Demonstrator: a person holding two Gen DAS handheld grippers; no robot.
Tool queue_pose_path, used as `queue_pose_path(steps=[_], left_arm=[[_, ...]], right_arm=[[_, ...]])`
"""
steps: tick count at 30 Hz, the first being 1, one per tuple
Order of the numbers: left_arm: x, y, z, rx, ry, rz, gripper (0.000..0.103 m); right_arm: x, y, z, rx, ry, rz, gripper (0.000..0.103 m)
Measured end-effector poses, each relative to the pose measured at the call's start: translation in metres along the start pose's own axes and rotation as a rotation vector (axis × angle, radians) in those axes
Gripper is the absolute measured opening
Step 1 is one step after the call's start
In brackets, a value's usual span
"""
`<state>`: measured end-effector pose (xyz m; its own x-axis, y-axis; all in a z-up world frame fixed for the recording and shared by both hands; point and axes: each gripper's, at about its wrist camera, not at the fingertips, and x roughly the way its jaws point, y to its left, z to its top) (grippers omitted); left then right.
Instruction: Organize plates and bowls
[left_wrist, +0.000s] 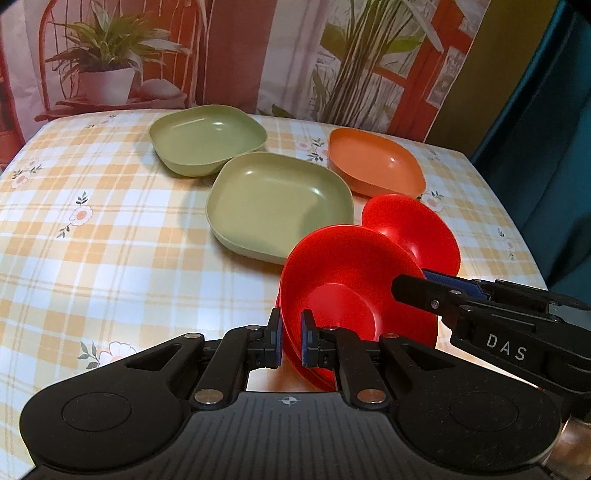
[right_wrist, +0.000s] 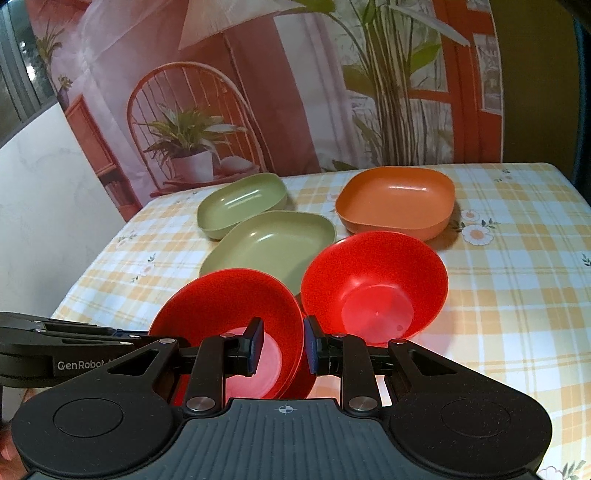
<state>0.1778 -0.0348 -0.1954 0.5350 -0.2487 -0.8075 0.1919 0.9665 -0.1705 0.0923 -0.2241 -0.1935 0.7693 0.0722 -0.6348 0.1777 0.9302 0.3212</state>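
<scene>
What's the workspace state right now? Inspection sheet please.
Surface: table under a checked floral cloth.
Job's things: two green square dishes, orange square dish, red bowl, red plates stacked and tilted.
Clutter: nothing seen.
Grippers: left tool shut on the red plates' rim; right tool at the opposite rim, contact unclear.
Cables: nothing seen.
Surroundings: printed backdrop behind; dark curtain beside it.

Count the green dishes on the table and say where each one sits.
2. The near green dish sits mid-table, just behind the red plates held by the grippers. The far green dish sits behind it, toward the backdrop. Nothing suggests more hidden ones.
</scene>
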Motion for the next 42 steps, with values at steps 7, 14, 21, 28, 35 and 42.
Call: queue_pose_path(steps=[7,14,21,28,35,42], left_arm=[[0.003,-0.002,0.000,0.006,-0.001,0.008,0.011],[0.002,-0.004,-0.002,0.022,-0.013,0.016,0.011],[0.002,-0.002,-0.002,0.023,-0.016,0.019,0.012],[0.006,0.000,-0.003,0.002,-0.004,0.021,0.015],[0.004,0.003,-0.003,-0.014,-0.020,0.036,0.015],[0.001,0.002,0.003,-0.013,-0.047,0.055,0.015]], right_arm=[[0.001,-0.003,0.000,0.005,-0.007,0.005,0.024],[0.002,-0.002,-0.001,-0.009,-0.008,0.000,0.024],[0.005,-0.005,-0.003,-0.010,-0.007,-0.003,0.025],[0.003,-0.008,-0.002,-0.007,-0.021,-0.011,0.027],[-0.001,-0.011,-0.001,-0.008,-0.043,-0.025,0.027],[-0.008,-0.027,0.004,-0.004,-0.086,-0.071,0.028]])
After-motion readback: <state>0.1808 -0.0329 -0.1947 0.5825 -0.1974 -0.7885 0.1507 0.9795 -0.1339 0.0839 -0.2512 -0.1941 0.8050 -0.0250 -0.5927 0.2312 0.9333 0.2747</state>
